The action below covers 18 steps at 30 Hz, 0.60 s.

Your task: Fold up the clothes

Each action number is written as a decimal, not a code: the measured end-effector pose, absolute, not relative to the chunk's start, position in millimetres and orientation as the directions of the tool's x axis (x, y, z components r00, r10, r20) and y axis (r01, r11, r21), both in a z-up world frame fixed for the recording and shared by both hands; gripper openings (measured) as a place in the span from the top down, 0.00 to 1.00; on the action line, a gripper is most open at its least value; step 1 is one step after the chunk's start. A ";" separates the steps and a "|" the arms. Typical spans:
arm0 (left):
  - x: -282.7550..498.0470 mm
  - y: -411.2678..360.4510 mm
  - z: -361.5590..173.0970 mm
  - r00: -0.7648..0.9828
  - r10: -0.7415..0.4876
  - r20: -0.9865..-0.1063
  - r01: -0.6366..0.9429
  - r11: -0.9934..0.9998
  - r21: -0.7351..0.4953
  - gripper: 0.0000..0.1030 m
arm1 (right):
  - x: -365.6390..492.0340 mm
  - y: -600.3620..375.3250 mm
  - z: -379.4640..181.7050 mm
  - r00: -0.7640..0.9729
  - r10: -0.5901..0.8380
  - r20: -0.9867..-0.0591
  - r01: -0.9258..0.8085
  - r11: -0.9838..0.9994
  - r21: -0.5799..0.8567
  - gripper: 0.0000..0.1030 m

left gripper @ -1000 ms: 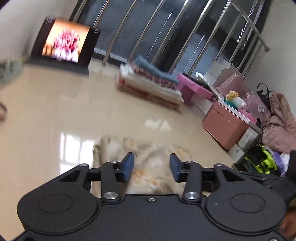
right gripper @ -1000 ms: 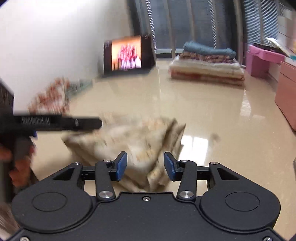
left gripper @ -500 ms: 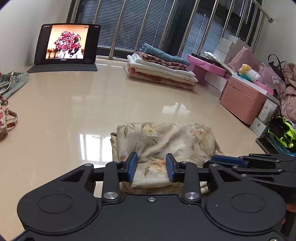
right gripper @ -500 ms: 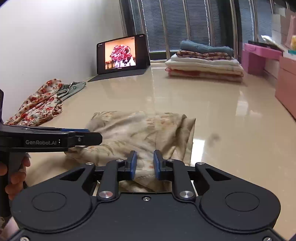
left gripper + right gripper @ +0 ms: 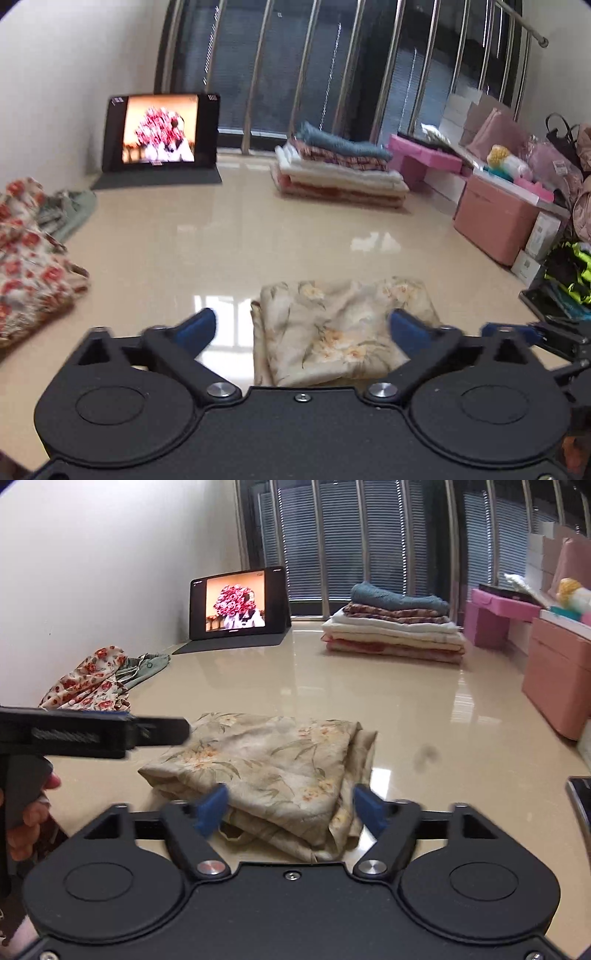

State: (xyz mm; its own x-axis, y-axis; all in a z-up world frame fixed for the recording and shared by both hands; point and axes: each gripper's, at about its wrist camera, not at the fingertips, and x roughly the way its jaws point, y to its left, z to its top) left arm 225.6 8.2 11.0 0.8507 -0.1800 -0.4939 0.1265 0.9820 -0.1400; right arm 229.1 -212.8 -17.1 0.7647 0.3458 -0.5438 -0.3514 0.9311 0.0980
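Released a half-second ago from both pairs of fingers, now resting folded on the glossy worktop (image 5: 424, 709): the beige floral garment (image 5: 266, 768), a compact layered bundle. Pinched at its near edge in the earlier frames, free of any grip now, so this fold looks finished. Left gripper (image 5: 301, 325) spreading to its widest, blue pads either side of the cloth's near edge, clear of it. Right gripper (image 5: 291, 808) likewise opening wide, straddling the near corner without pressing. Waiting beyond: the stack of folded clothes (image 5: 395, 631) by the window, and a red-flowered garment (image 5: 88, 681), still crumpled, at the left wall.
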 end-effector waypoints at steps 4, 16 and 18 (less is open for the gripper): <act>205.7 5.6 26.5 0.865 -0.160 -0.476 0.115 0.986 -0.122 0.00 | 208.5 -215.3 -6.0 0.781 0.324 -0.533 -0.332 0.939 0.085 0.01; 145.6 -3.5 38.6 0.857 -0.113 -0.503 0.092 0.993 -0.067 0.00 | 152.4 -219.4 12.4 0.780 0.322 -0.537 -0.290 0.946 0.145 0.01; 136.6 -4.2 41.1 0.860 -0.105 -0.500 0.087 0.994 -0.059 0.00 | 144.7 -221.1 13.3 0.778 0.323 -0.539 -0.279 0.946 0.165 0.01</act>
State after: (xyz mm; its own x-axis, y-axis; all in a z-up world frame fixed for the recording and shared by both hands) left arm 136.6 -4.2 41.1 0.8596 -0.1046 -0.5002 0.0868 0.9945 -0.0587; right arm 144.7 -221.1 13.3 0.7778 0.3234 -0.5389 -0.2789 0.9460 0.1652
